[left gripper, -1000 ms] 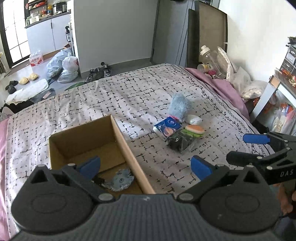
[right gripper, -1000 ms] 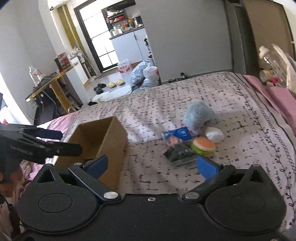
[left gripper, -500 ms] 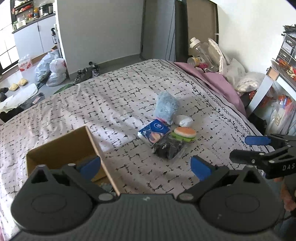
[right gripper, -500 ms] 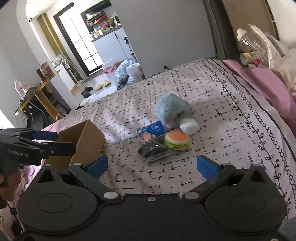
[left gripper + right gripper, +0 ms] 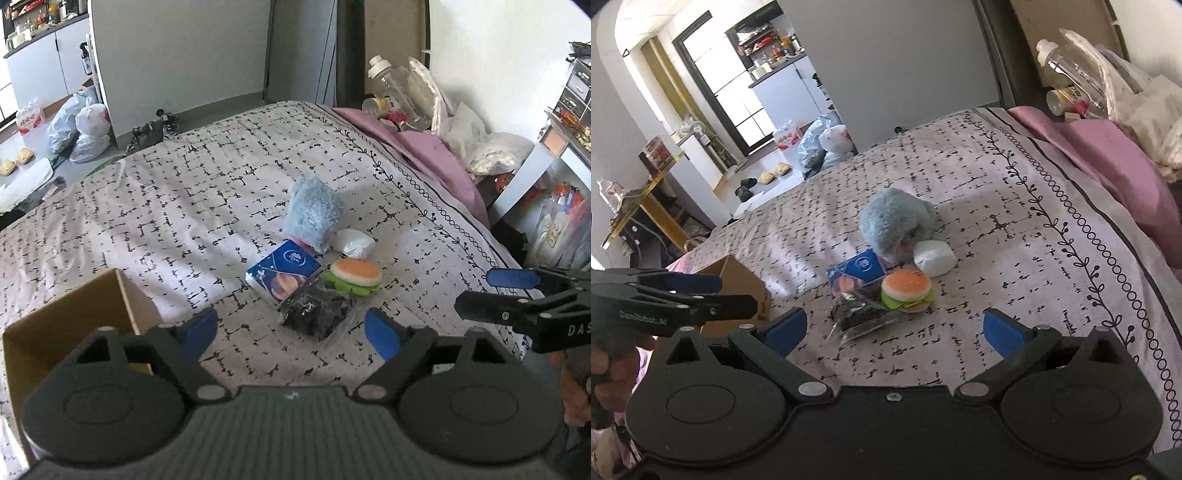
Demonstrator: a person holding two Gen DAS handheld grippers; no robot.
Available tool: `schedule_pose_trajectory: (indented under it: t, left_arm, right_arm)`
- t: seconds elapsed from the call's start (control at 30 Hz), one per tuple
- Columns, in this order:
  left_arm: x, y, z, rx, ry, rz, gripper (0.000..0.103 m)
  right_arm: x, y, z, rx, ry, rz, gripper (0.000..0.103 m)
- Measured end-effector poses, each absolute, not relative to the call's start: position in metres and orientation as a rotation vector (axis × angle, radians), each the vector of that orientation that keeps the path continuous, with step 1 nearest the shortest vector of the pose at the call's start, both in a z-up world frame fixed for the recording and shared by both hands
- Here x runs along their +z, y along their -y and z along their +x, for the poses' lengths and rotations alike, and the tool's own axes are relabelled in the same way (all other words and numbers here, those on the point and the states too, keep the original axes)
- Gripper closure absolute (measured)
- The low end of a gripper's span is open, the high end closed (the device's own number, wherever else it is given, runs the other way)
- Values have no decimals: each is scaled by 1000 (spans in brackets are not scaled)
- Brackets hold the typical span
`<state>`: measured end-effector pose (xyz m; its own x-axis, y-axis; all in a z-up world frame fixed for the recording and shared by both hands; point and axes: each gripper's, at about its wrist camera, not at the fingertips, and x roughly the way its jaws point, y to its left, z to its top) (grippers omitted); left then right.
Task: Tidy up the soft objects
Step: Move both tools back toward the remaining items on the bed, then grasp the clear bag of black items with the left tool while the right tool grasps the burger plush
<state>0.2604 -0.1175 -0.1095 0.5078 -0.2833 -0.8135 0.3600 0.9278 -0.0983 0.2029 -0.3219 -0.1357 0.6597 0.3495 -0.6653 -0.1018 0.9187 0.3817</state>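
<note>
On the patterned bedspread lie a fluffy blue toy [image 5: 314,218] [image 5: 895,225], a white soft lump [image 5: 354,243] [image 5: 934,257], a blue tissue pack [image 5: 282,275] [image 5: 856,271], a burger-shaped sponge toy [image 5: 354,275] [image 5: 905,291] and a black item in clear plastic [image 5: 318,312] [image 5: 858,314]. An open cardboard box [image 5: 74,317] [image 5: 737,282] stands to their left. My left gripper [image 5: 291,330] is open and empty, just short of the black bag. My right gripper [image 5: 895,330] is open and empty, near the same pile.
The bed's right edge has purple sheet [image 5: 428,155] and clutter of bottles and bags [image 5: 413,92] beside it. Plastic bags [image 5: 81,125] and shoes lie on the floor beyond the bed. A desk [image 5: 639,206] stands at far left.
Both grippers moved toward the pile of soft things; the left one swung right, away from the box, whose inside has left its view. Both stayed open.
</note>
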Motion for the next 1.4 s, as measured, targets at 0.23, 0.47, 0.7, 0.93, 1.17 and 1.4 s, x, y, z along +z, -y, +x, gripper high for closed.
schedule_pose_trajectory:
  t: [0.23,0.47,0.7,0.93,1.17,1.4]
  left_arm:
    - [-129,127,283,-371,-1007,66,36]
    - [-150,136,306,-366,-1057,53,45]
    - [-174,147,326,-362,-1131,35,46]
    - [-197,157,340,-382,-1186,24,45]
    - [-217,156,343,-420,-1267,-92,43]
    - [-211,151,339,-412,-1237,-154,60]
  right_arm:
    - [-150,324,223,280,-852,350,12]
    - [-167,325,244,296,-894,394,22]
    - [-182,328,260,302,-926,411,24]
    - [-193,337,271,295,-947,436,24]
    - [-197,332,282,314,-944,468,24]
    - [-204,322,289,314,-956,480,24]
